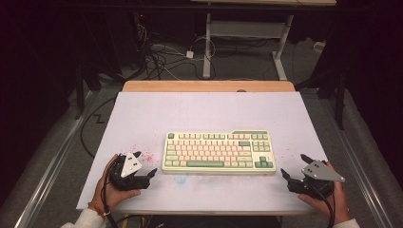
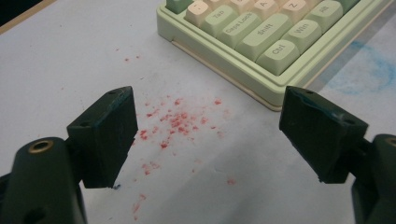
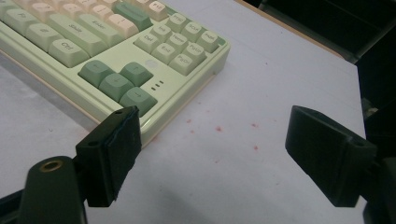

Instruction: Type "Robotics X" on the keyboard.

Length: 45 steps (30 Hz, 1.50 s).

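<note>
A pale green keyboard (image 1: 218,152) with pink and green keys lies in the middle of the white table top (image 1: 209,114). My left gripper (image 1: 144,164) rests just off its left end, open and holding nothing. In the left gripper view the keyboard's near left corner (image 2: 261,56) sits ahead between the spread jaws of the left gripper (image 2: 208,137). My right gripper (image 1: 294,165) stands open to the right of the keyboard, apart from it. The right gripper view shows the keyboard's arrow-key corner (image 3: 126,84) just beyond the left jaw of the right gripper (image 3: 212,154).
Red specks (image 2: 173,123) dot the white surface left of the keyboard, and a faint blue smear (image 2: 369,70) lies in front of it. A wooden edge (image 1: 209,86) runs along the far side. Cables (image 1: 161,57) and table legs (image 1: 207,47) lie on the floor beyond.
</note>
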Tool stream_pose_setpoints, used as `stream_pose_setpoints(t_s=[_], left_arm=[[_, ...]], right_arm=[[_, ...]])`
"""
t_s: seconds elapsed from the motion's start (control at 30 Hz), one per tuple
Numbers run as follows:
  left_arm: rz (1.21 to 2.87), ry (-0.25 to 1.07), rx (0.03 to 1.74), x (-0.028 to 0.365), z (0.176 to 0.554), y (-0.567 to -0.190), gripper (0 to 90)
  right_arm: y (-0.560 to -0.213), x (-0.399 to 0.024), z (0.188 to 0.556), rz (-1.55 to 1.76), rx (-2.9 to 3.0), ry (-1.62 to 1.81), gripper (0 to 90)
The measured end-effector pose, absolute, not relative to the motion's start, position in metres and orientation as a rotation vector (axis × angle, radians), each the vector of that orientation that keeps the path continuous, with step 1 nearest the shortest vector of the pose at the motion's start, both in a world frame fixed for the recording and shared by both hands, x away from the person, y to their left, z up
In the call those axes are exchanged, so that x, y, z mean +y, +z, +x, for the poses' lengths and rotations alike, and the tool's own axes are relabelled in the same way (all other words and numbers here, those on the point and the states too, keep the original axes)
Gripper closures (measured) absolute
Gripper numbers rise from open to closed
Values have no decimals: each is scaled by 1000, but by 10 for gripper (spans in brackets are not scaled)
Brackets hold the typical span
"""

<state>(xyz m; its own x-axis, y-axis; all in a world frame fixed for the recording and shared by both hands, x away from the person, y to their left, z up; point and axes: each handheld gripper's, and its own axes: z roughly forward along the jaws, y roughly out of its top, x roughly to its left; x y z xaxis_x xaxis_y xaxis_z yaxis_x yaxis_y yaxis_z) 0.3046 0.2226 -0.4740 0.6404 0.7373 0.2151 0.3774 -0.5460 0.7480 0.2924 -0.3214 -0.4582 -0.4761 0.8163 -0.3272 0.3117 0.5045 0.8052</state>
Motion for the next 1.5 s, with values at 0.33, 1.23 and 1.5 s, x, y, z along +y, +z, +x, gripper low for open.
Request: stream_pose_setpoints(t_s=[0.33,1.23,1.5], left_arm=[[2183,689,839,223,303,-474,177],[2209,684,830,221,302,-476,181],[2218,678,828,221,302,-476,181]], right_arm=[[-456,-320,290,908,2026,878,209],[-428,-276,310,738,2214,1053,832],[-432,-257,319,712,2268,1054,900]])
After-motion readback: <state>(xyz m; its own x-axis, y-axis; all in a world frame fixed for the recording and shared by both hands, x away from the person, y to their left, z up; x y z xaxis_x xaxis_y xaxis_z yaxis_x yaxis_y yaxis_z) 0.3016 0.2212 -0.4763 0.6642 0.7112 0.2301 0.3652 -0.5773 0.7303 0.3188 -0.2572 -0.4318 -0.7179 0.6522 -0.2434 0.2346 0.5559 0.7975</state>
